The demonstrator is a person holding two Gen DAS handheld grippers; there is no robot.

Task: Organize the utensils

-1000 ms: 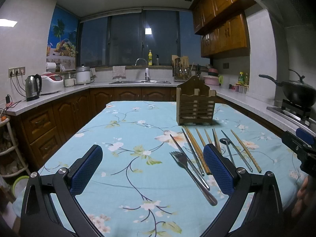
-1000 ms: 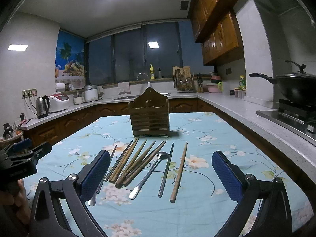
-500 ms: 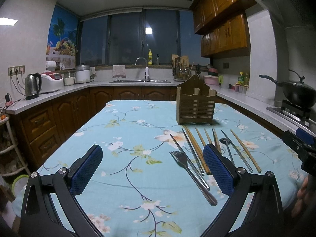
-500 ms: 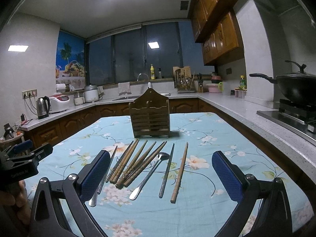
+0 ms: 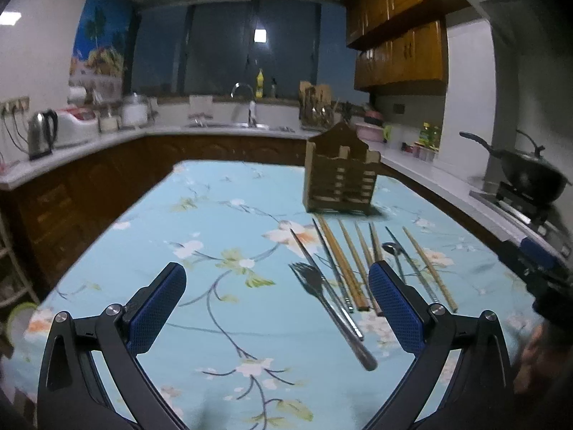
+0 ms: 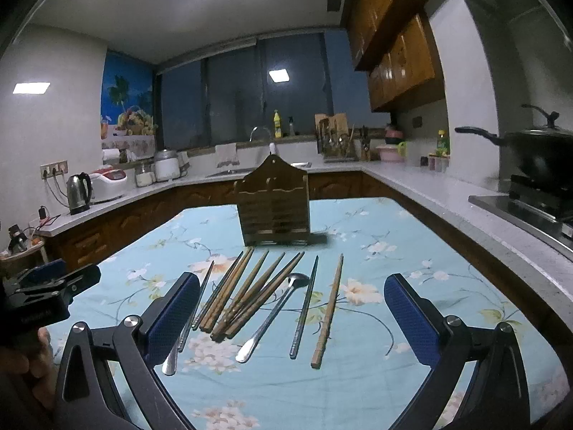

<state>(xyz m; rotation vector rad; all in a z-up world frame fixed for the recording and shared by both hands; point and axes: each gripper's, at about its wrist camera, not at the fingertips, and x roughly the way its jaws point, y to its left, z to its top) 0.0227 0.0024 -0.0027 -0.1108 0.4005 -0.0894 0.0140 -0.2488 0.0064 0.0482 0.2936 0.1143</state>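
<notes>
Wooden slatted holder (image 6: pixel 274 211) behind loose chopsticks (image 6: pixel 247 290) & steel spoon (image 6: pixel 275 311).

In the left wrist view the whole far kitchen is smeared by motion blur, so the labels on the small bottles by the wall (image 5: pixel 428 136) cannot be read. The left claw's (image 5: pixel 277 308) right blue pad hides the near ends of the brown wooden chopsticks (image 5: pixel 365 251) and the handle of the long steel spoon (image 5: pixel 393 249). The right claw (image 5: pixel 537 268) is cut off by the right edge. In the right wrist view the right claw's (image 6: pixel 292 317) left pad covers the tines of the steel fork (image 6: pixel 172 358), and the inside of the slatted wooden utensil holder (image 6: pixel 274 211) is too dark to make out
</notes>
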